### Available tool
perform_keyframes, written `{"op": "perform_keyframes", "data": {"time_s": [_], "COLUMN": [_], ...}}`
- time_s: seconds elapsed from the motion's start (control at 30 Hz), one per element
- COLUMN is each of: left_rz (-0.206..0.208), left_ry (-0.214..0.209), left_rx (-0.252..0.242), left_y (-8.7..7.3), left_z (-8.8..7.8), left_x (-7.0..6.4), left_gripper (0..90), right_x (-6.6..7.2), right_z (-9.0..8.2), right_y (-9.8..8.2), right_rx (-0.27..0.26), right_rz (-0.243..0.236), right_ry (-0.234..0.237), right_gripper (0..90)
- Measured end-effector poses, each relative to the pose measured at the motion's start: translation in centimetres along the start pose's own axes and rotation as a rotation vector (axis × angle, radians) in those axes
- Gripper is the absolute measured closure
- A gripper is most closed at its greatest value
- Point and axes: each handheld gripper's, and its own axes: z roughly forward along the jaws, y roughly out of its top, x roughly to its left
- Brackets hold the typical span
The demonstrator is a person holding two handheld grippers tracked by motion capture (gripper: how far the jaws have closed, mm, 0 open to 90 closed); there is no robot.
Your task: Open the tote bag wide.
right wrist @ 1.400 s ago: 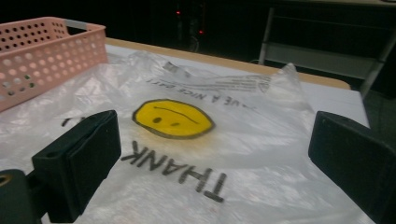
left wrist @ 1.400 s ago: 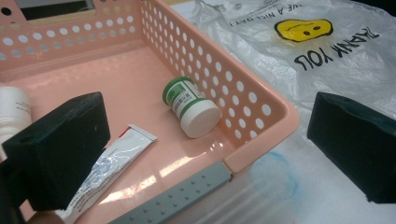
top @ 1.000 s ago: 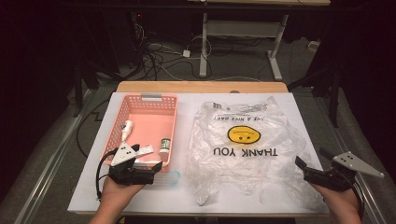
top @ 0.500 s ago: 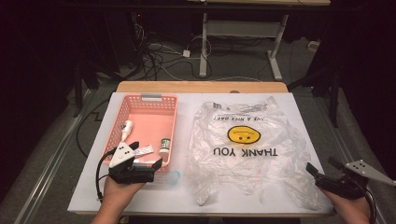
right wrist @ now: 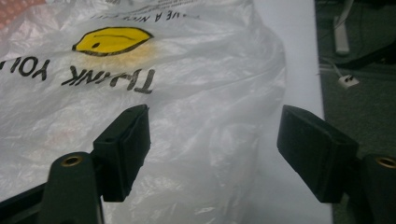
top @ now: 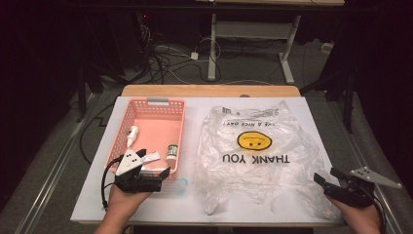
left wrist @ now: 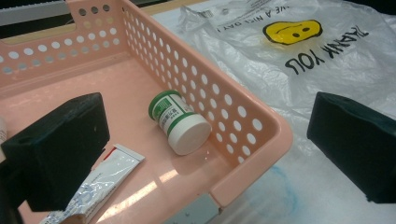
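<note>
At the near left of the table (top: 92,195), the left gripper (top: 158,178) rests in the person's left hand (top: 122,200), level with the near end of the pink basket (top: 165,105). Its jaws stand wide apart and grip nothing: in the left gripper view one jaw hangs inside the basket above a small tube (left wrist: 100,184), the other outside it over the table, so the basket's near right corner lies between them. Whether either jaw touches the basket wall I cannot tell. Inside the basket a white jar with a green label (left wrist: 180,122) lies on its side against the right wall, and a white bottle (top: 132,134) lies along the left wall, farther back.

To the right of the basket the plastic bag (top: 258,156) lies spread flat across the middle and right of the table. It is thin, clear and crumpled, printed with a yellow smiley face and "THANK YOU", the letters upside down from the person's side. Its near edge is bunched into folds.

At the near right, the right gripper (top: 325,179) sits in the person's right hand (top: 360,217), low over the bag's near right corner. Its jaws have just been closing but stand clearly parted, with a crumpled fold of the bag in the gap between them and neither pad pressing on it.
</note>
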Motion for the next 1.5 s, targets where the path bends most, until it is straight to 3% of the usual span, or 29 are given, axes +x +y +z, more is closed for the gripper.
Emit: {"op": "perform_keyframes", "data": {"time_s": [0.07,0.1,0.2,0.3,0.33,0.37,0.4,0.43,0.57,0.7,0.93,1.0,1.03,1.07,1.2,1.27,1.4,1.5], "left_rz": [0.001,-0.001,-0.004,-0.003,-0.002,-0.003,-0.003,-0.004,0.002,-0.007,-0.001,-0.001,0.005,0.008,-0.014,0.002,-0.011,-0.014], "left_ry": [-0.005,-0.007,-0.009,-0.01,-0.011,-0.015,-0.015,-0.017,-0.024,-0.027,-0.029,-0.028,-0.021,-0.016,-0.03,-0.02,-0.041,-0.049], "left_rx": [0.002,0.001,-0.008,-0.012,-0.012,-0.008,-0.008,-0.008,-0.018,-0.027,-0.024,-0.03,-0.033,-0.033,-0.041,-0.037,-0.006,-0.009], "left_y": [-0.1,-0.1,-0.2,-0.2,-0.2,-0.2,-0.2,-0.2,-0.1,-0.2,-0.3,-0.3,-0.3,-0.4,-0.6,-0.6,-0.4,-0.4], "left_z": [0.0,-0.1,-0.2,-0.2,-0.2,-0.1,-0.1,0.0,-0.1,-0.2,-0.4,-0.5,-0.5,-0.6,-0.4,-0.3,-0.3,-0.4], "left_x": [0.1,0.1,0.1,0.0,0.0,-0.1,-0.1,-0.1,-0.1,0.1,0.0,-0.1,-0.2,-0.2,-0.1,-0.2,-0.1,0.0], "left_gripper": [0.0,0.0,0.0,0.0,0.0,0.0,0.0,0.0,0.0,0.0,0.0,0.0,0.0,0.0,0.0,0.0,0.0,0.0], "right_x": [0.1,0.1,-0.6,-1.1,-1.1,-1.0,-1.0,-0.6,0.8,3.0,6.1,6.4,6.6,6.7,6.2,5.2,2.9,1.3], "right_z": [0.2,0.5,0.7,0.8,0.8,0.9,0.9,1.0,0.8,-0.2,-2.2,-2.3,-2.8,-3.1,-3.4,-2.6,0.3,3.0], "right_y": [-0.1,-0.2,-0.4,-0.8,-0.8,-0.9,-0.9,-1.0,-0.8,-0.7,-2.7,-3.0,-2.7,-2.3,0.2,1.4,3.9,5.7], "right_rx": [0.019,0.033,0.054,0.076,0.076,0.093,0.093,0.118,0.154,0.151,0.137,0.142,0.111,0.08,-0.022,-0.048,-0.05,-0.042], "right_rz": [-0.009,-0.015,0.019,0.036,0.036,0.024,0.024,-0.005,-0.059,-0.11,-0.129,-0.133,-0.129,-0.127,-0.154,-0.152,-0.131,-0.111], "right_ry": [-0.012,-0.048,-0.058,-0.054,-0.054,-0.045,-0.045,-0.046,0.004,0.035,0.145,0.149,0.149,0.144,0.113,0.101,0.062,0.037], "right_gripper": [29.4,32.3,39.5,52.9,52.9,65.9,65.9,78.2,90.0,90.0,90.0,88.5,73.6,71.6,64.9,64.0,62.1,58.3]}}
